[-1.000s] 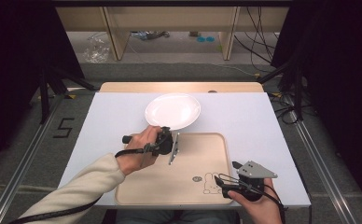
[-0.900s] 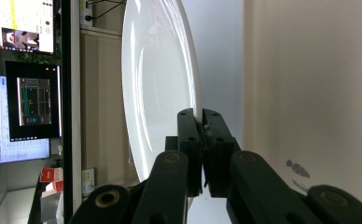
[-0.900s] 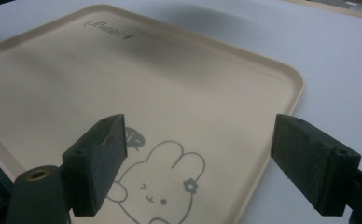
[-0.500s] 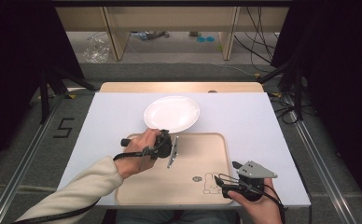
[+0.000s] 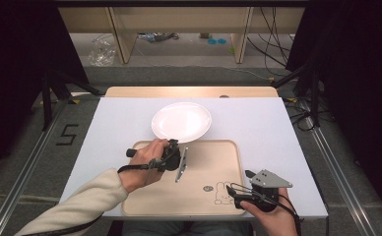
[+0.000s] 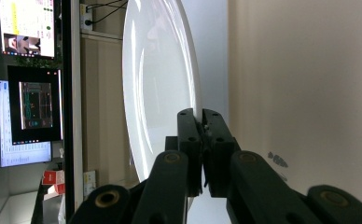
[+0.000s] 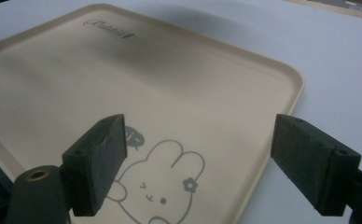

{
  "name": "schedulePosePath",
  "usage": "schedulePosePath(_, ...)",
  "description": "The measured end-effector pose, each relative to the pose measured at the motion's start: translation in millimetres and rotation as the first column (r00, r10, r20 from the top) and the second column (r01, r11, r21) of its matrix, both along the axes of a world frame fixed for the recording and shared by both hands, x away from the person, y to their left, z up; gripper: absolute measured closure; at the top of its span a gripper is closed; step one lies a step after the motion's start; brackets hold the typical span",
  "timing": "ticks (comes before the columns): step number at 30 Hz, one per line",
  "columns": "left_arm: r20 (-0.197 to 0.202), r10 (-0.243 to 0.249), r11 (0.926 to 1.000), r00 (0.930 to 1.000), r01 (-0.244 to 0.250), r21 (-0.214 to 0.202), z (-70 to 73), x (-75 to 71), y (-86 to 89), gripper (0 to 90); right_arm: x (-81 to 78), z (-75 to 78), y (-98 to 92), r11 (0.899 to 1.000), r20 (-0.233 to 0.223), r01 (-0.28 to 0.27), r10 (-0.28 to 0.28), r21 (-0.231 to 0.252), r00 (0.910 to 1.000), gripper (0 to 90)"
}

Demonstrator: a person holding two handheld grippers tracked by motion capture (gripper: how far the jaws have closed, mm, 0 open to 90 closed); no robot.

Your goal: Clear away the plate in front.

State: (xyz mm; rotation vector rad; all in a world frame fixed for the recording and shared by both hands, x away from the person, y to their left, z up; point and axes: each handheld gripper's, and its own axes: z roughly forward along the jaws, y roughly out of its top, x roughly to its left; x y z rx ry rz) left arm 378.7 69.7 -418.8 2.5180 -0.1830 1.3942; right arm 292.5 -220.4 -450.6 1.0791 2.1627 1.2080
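Right gripper (image 5: 238, 192) sat nearest at the tray's (image 5: 228, 152) bunny corner, jaws spread and empty, apparently waiting. Farther on, left gripper (image 5: 175, 156) pinched the white plate's (image 5: 181, 121) near rim, plate at the tray's far edge, likely to drag it onto the tray.

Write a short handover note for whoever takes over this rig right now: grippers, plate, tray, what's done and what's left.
Left gripper: shut on the white plate, pinching its near rim.
Right gripper: open, holding nothing, hovering over the rabbit-print corner of the tray.
Plate: at the tray's far edge, mostly over the white table cover.
Done: plate gripped.
Left: probably bring the plate onto the tray and release; that is a guess from how things lie.
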Motion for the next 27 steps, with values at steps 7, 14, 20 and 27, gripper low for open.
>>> schedulePosePath(7,-0.001,0.001,1.0,1.0,-0.001,-0.004,0.6,-4.9,1.4,87.1,-0.3,0.4,-0.2,1.0,0.001,0.002,-0.002,-0.012,1.0,19.5)
schedulePosePath(14,0.007,-0.012,0.9999,0.9999,0.011,0.008,1.4,-10.2,1.5,87.1,-0.5,0.2,0.3,1.0,-0.009,0.0,0.0,-0.008,1.0,19.4)
schedulePosePath(20,0.006,-0.019,0.9997,0.9998,0.019,0.012,0.5,-15.3,2.0,87.1,-0.2,-0.1,0.5,1.0,-0.005,-0.002,0.001,-0.005,1.0,19.4)
schedulePosePath(27,0.01,-0.026,0.9997,0.9996,0.026,0.003,2.2,-22.5,2.3,87.1,-0.2,0.0,0.6,1.0,-0.006,-0.002,0.002,-0.005,1.0,19.4)
